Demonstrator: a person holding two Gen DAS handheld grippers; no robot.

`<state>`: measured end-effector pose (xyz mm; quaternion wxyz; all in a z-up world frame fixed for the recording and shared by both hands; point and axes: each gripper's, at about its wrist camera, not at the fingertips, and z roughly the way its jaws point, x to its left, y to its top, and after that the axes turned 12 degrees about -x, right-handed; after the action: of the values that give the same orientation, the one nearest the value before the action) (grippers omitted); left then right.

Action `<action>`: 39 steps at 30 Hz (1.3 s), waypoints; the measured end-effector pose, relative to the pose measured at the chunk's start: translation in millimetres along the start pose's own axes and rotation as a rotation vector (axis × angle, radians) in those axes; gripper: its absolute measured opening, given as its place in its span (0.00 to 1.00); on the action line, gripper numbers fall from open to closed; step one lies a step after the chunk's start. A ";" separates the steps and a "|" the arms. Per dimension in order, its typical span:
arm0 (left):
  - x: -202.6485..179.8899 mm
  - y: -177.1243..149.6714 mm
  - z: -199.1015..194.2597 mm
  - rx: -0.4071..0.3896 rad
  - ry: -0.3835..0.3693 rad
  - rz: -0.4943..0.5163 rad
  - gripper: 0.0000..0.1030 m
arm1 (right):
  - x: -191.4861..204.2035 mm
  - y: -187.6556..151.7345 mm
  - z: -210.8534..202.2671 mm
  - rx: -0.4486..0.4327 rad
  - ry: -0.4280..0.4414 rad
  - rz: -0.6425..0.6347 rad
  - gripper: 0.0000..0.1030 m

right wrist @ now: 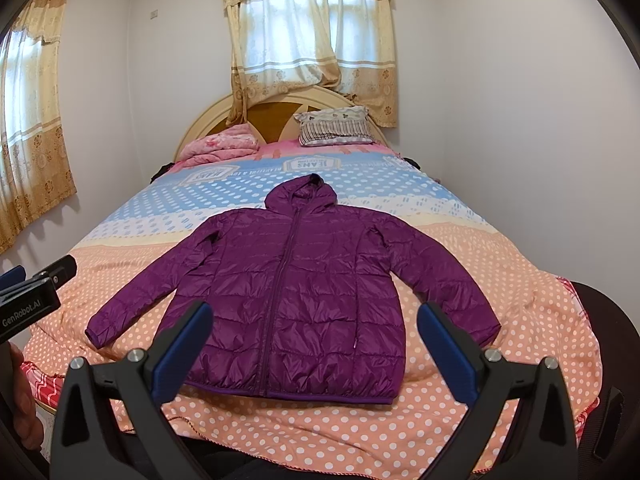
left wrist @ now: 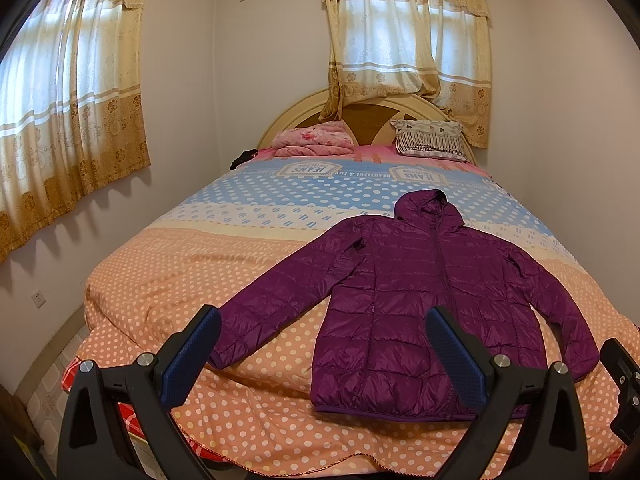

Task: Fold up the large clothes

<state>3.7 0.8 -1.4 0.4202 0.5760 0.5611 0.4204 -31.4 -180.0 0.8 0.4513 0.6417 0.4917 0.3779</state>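
Purple quilted jacket (left wrist: 416, 312) lies flat and zipped on the polka-dot bedspread (left wrist: 200, 264) in the left wrist view, hood toward the headboard (left wrist: 372, 120), hem near the foot of the bed, both sleeves spread out to the sides. The left tongs (left wrist: 324, 356) hang above the foot of the bed with their 2 blue-padded fingers (left wrist: 192, 360) spread wide, gripping nothing. A pink folded blanket (left wrist: 316, 140) and a striped pillow (left wrist: 430, 140) sit by the headboard.

From the right wrist view, the jacket (right wrist: 304, 292) sits centred ahead, front side up. The right tongs (right wrist: 316, 350) are also wide apart and empty, held over the hem end. At the left edge, part of the other tool shows.
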 end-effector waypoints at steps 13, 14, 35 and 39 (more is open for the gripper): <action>-1.1 -0.9 0.3 0.001 -0.003 0.002 0.99 | 1.8 -4.5 -0.9 0.010 0.003 0.004 1.00; -1.0 -1.0 0.5 0.002 -0.003 0.000 0.99 | 2.1 -5.3 -1.2 0.010 0.002 0.004 1.00; -3.3 -11.8 12.7 0.049 -0.022 0.003 0.99 | 1.3 -11.4 7.0 0.041 0.006 0.021 1.00; -5.7 -17.3 26.6 0.067 -0.013 0.018 0.99 | -5.0 -18.4 22.2 0.079 0.001 0.023 1.00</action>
<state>23.9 -4.8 -25.8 0.4006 0.5974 0.5671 0.4013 -17.3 -187.5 -23.7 0.4210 0.6642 0.4992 0.3639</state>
